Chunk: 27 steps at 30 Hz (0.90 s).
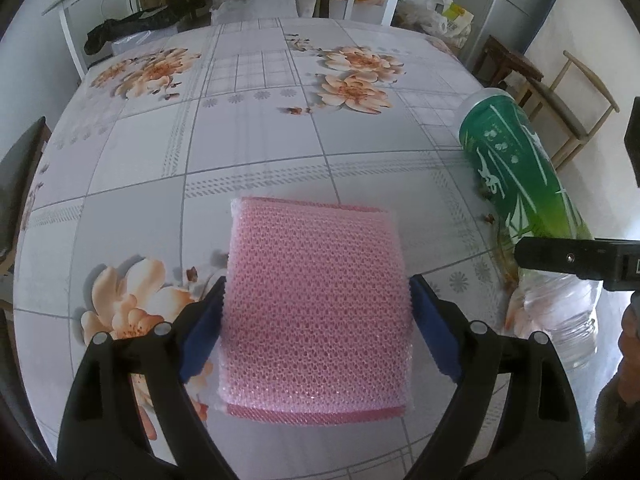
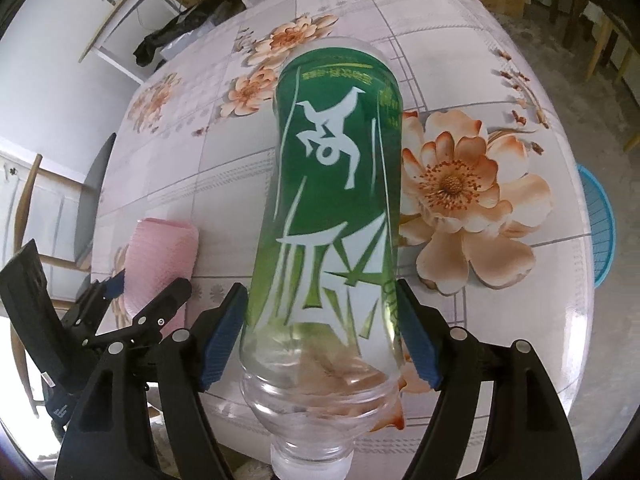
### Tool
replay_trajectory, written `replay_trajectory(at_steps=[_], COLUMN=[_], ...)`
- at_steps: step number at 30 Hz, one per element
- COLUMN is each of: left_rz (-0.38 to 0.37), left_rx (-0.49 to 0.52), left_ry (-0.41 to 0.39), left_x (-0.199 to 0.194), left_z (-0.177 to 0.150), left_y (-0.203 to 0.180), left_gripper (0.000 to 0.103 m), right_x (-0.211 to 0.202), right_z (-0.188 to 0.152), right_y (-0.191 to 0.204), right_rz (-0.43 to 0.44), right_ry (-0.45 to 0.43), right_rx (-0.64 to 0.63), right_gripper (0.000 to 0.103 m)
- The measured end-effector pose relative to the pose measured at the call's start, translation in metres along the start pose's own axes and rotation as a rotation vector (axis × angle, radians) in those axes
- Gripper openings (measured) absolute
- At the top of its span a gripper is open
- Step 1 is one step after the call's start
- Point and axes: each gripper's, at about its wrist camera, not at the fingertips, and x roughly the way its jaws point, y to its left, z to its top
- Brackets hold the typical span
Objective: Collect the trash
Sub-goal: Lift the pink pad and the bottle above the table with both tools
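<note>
A folded pink bubble-wrap sheet [image 1: 316, 296] lies flat on the flowered tablecloth [image 1: 260, 140]. My left gripper [image 1: 316, 300] straddles it, open, its blue pads right at the sheet's two side edges without squeezing it. A clear plastic bottle with a green label [image 2: 332, 184] lies on the table with its neck toward the camera. My right gripper [image 2: 320, 304] is open around the lower body, pads close to the bottle's sides. The bottle [image 1: 516, 168] also shows in the left wrist view, with one right-gripper finger [image 1: 560, 258] across it. The pink sheet [image 2: 160, 248] sits left of the bottle.
A blue mesh basket [image 2: 600, 220] sits beyond the table's right edge. Wooden chairs [image 1: 576, 108] stand to the right of the table, and a white plastic bag [image 1: 448, 16] and clutter lie behind it. The table's near edge runs just below both grippers.
</note>
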Motion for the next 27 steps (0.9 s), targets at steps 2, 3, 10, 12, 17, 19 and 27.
replay_trajectory(at_steps=[2, 3, 10, 12, 17, 19, 27], left_rz=[0.007, 0.011, 0.015, 0.017, 0.021, 0.029, 0.038], left_rx=[0.014, 0.021, 0.028, 0.029, 0.031, 0.034, 0.027], left_ry=[-0.005, -0.006, -0.01, -0.01, -0.012, -0.015, -0.025], left_x=[0.0, 0.0, -0.0005, -0.0005, -0.0009, -0.0013, -0.0046], left_z=[-0.0004, -0.0006, -0.001, -0.001, -0.0013, -0.0015, -0.001], left_y=[-0.0013, -0.002, -0.0022, -0.0025, -0.0024, -0.0022, -0.0005], left_gripper=[0.079, 0.079, 0.078, 0.078, 0.077, 0.077, 0.077], right_x=[-0.0007, -0.0009, -0.0034, -0.0038, -0.0037, -0.004, -0.0068], right_z=[0.0004, 0.0005, -0.0001, -0.0002, -0.0005, -0.001, -0.0029], right_y=[-0.0002, -0.0003, -0.0032, -0.0044, -0.0086, -0.0094, -0.0066], right_rz=[-0.006, -0.008, -0.011, -0.01, -0.006, -0.004, -0.013], right_ry=[-0.003, -0.005, -0.016, -0.016, -0.016, -0.018, -0.031], right_rx=[-0.001, -0.002, 0.009, 0.012, 0.025, 0.026, 0.014], right_gripper=[0.072, 0.072, 0.072, 0.072, 0.072, 0.07, 0.065])
